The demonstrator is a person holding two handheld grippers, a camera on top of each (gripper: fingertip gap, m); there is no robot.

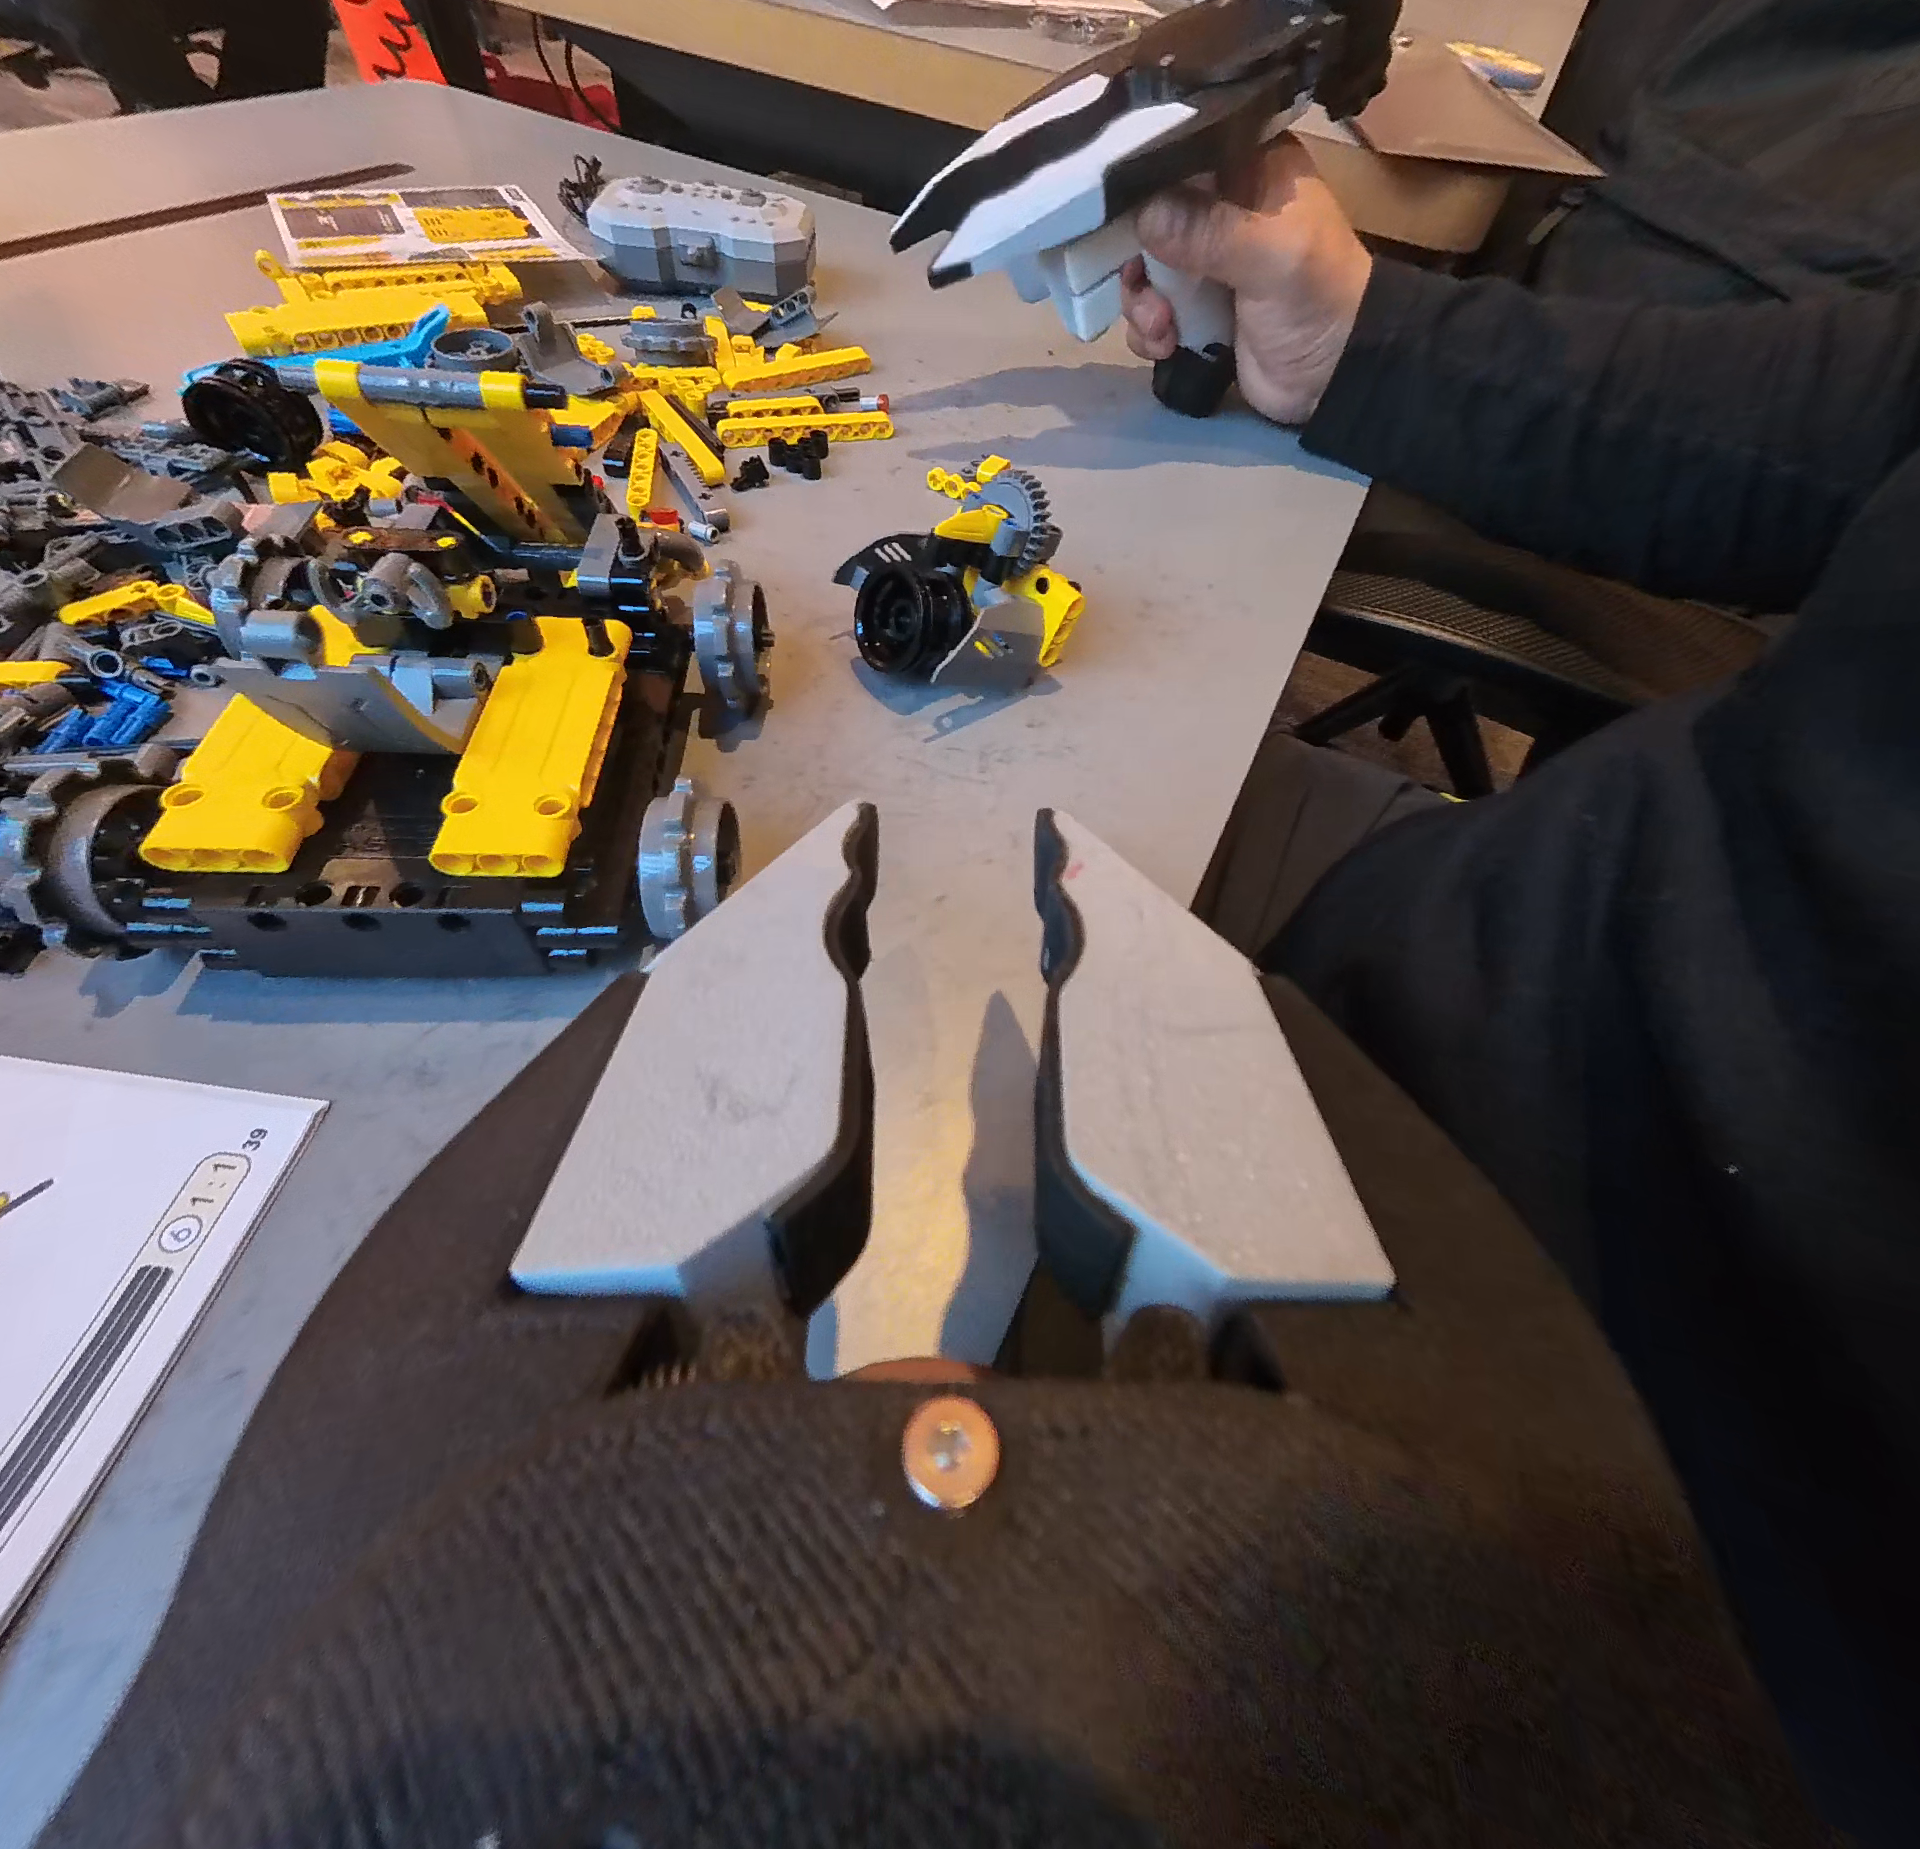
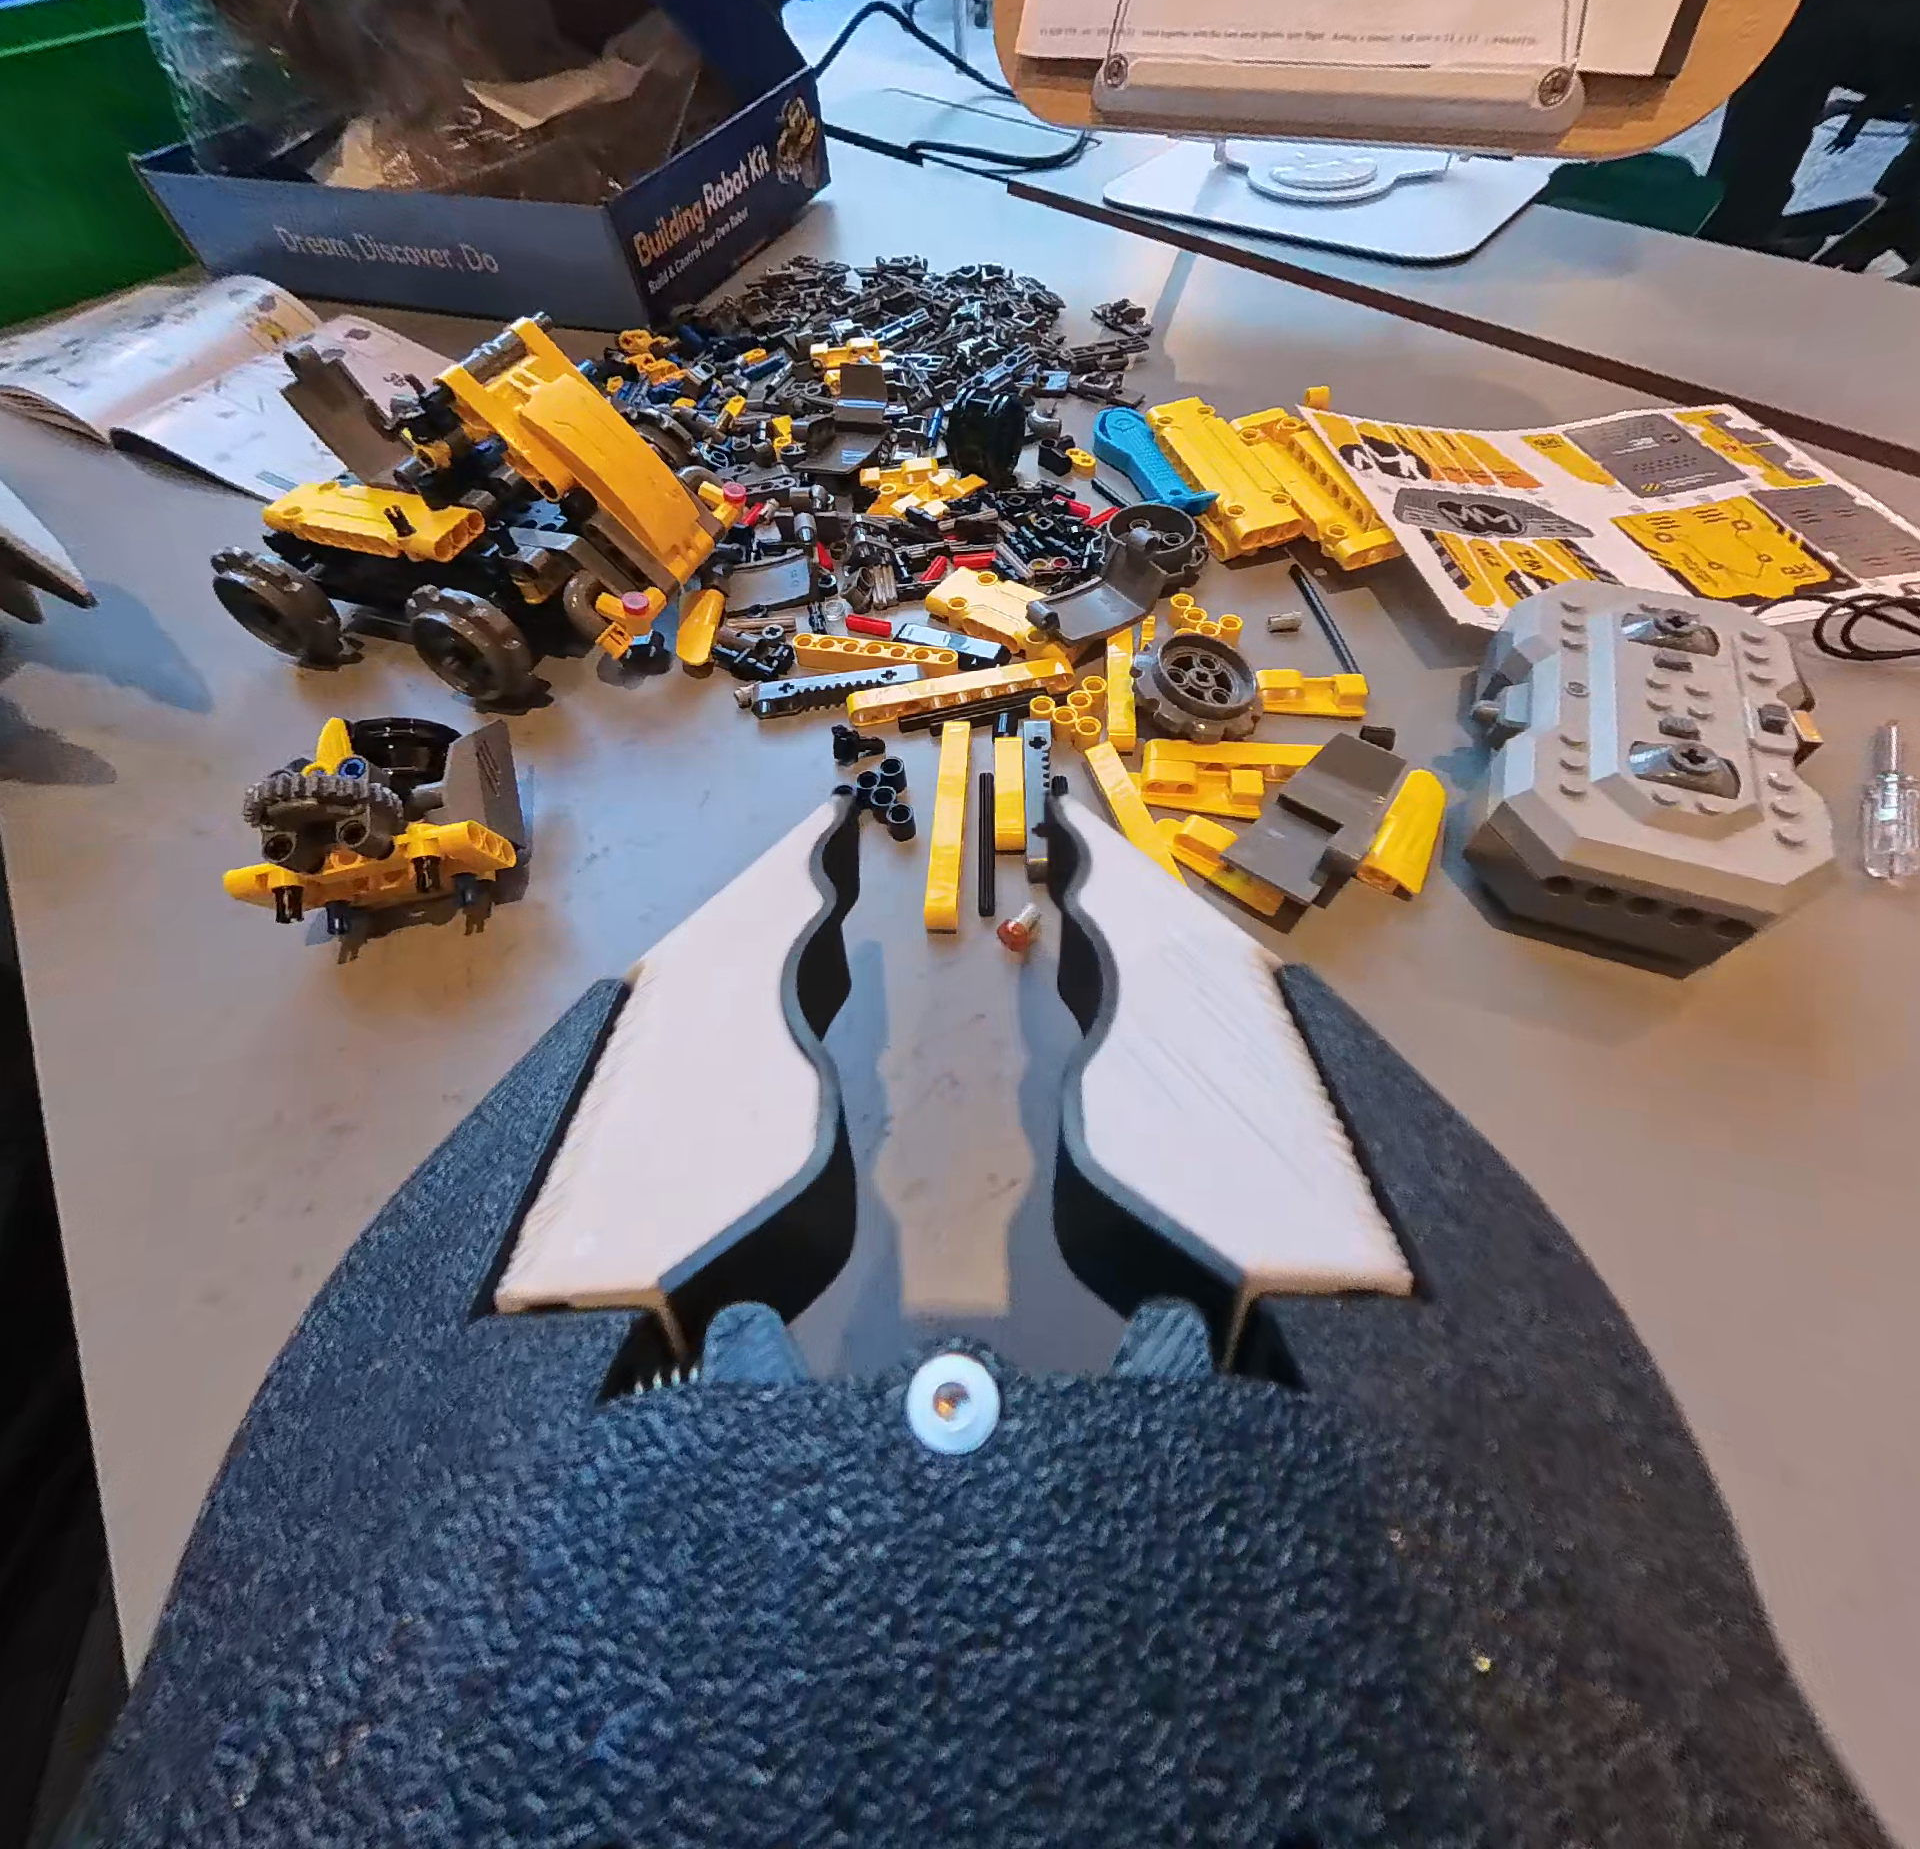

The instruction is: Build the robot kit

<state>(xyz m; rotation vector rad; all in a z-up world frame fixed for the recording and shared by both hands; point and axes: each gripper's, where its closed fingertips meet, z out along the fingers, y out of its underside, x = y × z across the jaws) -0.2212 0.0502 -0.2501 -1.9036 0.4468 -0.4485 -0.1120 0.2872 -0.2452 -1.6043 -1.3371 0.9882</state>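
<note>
Grey table | both tongs released, empty | kit box only in right view

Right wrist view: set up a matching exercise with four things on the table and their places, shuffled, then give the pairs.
Things:
1. blue brick separator
2. grey battery box
3. small wheel subassembly
4. clear-handled screwdriver

Places:
A. left of the right gripper's tips
B. far right table edge of view
C. between parts pile and sticker sheet
D. below the sticker sheet

Pairs: 1-C, 2-D, 3-A, 4-B
</note>
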